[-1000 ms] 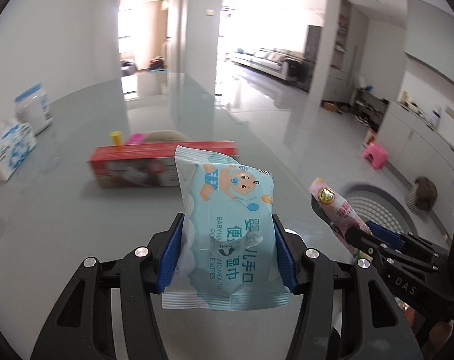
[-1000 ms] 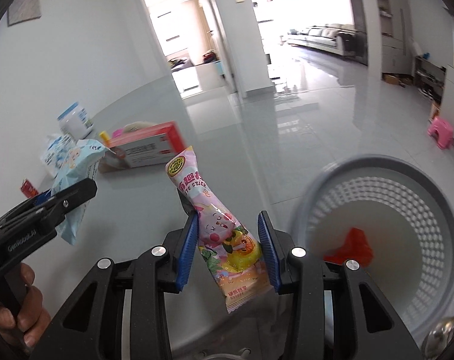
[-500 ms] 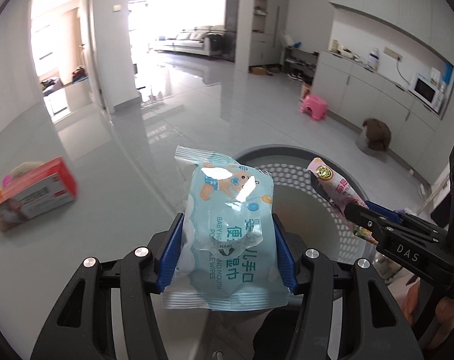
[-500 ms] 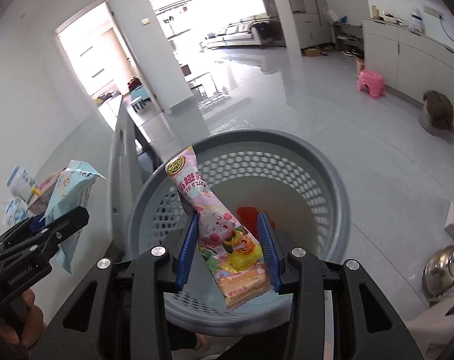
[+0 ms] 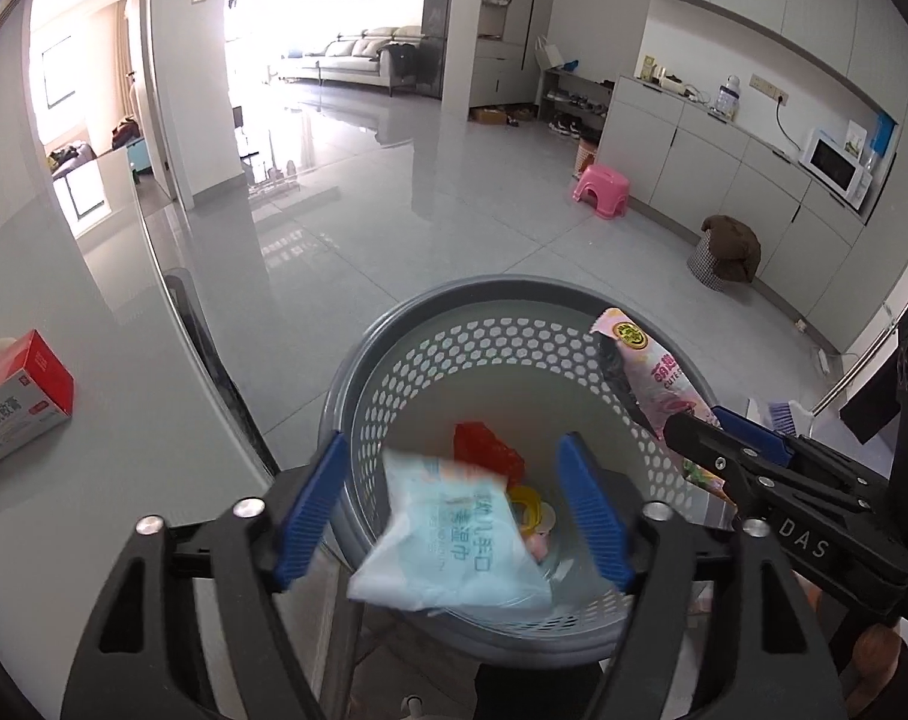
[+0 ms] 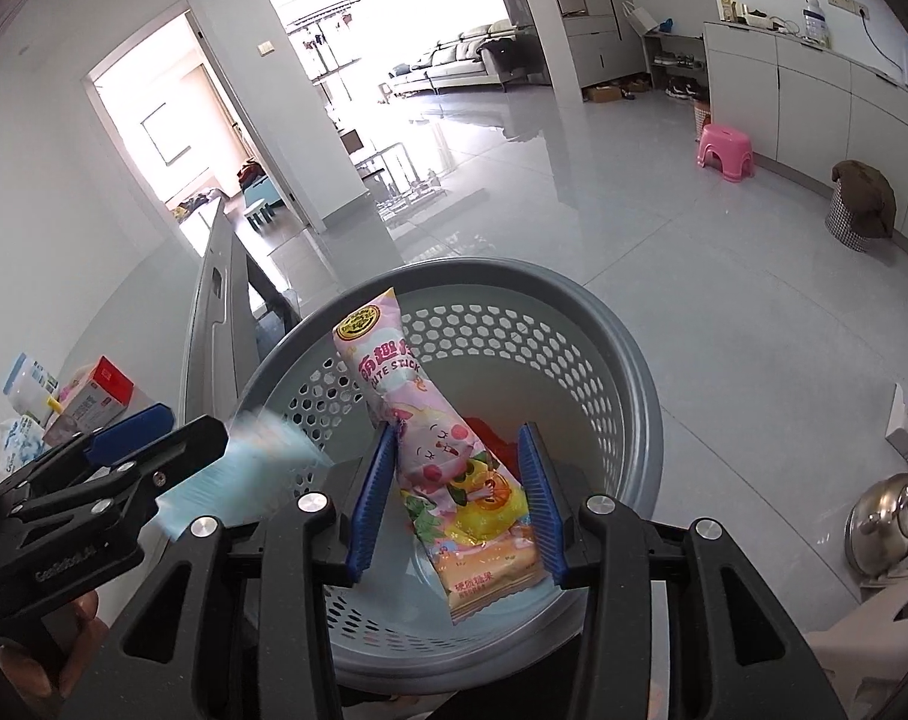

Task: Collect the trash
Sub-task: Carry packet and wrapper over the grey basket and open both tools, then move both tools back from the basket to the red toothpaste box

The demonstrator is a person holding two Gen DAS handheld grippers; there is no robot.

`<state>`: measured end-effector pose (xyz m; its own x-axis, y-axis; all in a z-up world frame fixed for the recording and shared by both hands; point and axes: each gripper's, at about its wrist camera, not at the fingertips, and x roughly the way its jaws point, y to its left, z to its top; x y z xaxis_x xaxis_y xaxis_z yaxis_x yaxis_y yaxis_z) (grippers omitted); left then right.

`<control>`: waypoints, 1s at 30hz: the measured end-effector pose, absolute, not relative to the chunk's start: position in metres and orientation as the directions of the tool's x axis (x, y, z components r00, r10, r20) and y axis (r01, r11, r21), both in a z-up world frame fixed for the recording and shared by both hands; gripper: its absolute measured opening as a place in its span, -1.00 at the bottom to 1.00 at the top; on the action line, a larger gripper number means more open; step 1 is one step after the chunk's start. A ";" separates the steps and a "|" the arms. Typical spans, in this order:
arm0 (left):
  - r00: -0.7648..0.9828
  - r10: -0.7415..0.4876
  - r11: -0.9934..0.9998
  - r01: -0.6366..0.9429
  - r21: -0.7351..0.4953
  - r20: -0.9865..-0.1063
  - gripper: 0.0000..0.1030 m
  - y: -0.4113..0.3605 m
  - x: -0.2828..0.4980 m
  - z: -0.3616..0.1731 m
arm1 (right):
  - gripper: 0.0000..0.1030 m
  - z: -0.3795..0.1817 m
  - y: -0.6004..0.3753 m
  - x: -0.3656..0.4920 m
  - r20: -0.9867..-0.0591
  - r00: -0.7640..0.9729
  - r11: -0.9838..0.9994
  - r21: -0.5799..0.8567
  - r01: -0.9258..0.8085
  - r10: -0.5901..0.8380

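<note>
Glossy grey floor (image 5: 466, 204) | perforated basket (image 5: 394, 336) | table (image 5: 94, 480) left

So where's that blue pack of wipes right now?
In the left wrist view, the wipes pack hangs loose between the opening jaws, over the grey basket.

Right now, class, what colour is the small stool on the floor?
Pink: the stool shows best in the right wrist view.

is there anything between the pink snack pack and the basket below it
Nothing visible. The snack pack hangs between the right gripper's opening jaws, right over the basket's open mouth. Inside, only a red wrapper and small scraps lie at the bottom. The wipes pack is dropping in beside it, from the left gripper.
</note>
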<state>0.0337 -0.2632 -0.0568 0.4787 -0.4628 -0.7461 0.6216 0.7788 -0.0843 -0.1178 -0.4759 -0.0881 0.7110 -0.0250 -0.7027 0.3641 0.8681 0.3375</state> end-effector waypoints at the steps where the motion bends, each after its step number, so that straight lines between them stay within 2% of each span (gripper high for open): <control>1: 0.481 -0.464 0.779 0.621 -0.085 -0.744 0.48 -0.263 0.032 -0.056 | 0.00 -0.087 -0.477 -0.119 -0.698 0.715 0.866 0.340 0.368 -0.030; 2: 0.481 -0.463 0.781 0.618 -0.087 -0.744 0.49 -0.261 0.032 -0.055 | 0.16 -0.086 -0.478 -0.120 -0.693 0.720 0.863 0.342 0.371 -0.035; 3: 0.482 -0.462 0.783 0.616 -0.088 -0.744 0.49 -0.264 0.033 -0.054 | 0.22 -0.085 -0.479 -0.122 -0.687 0.725 0.861 0.346 0.373 -0.038; 13: 0.507 -0.446 0.810 0.579 -0.092 -0.737 0.51 -0.256 0.029 -0.048 | 0.23 -0.081 -0.469 -0.123 -0.684 0.730 0.873 0.353 0.335 -0.003; 16: 0.532 -0.430 0.828 0.555 -0.083 -0.730 0.51 -0.242 0.028 -0.045 | 0.30 -0.076 -0.461 -0.118 -0.676 0.737 0.886 0.352 0.303 0.017; 20: 0.566 -0.398 0.861 0.503 -0.080 -0.722 0.57 -0.217 0.031 -0.042 | 0.30 -0.070 -0.447 -0.111 -0.672 0.739 0.901 0.349 0.257 0.049; 27: 0.610 -0.308 0.923 0.376 -0.075 -0.730 0.58 -0.160 0.045 -0.041 | 0.43 -0.056 -0.410 -0.093 -0.638 0.759 0.922 0.360 0.142 0.132; 30: 0.638 -0.259 0.947 0.314 -0.062 -0.725 0.64 -0.130 0.049 -0.039 | 0.47 -0.049 -0.388 -0.077 -0.617 0.764 0.929 0.365 0.067 0.188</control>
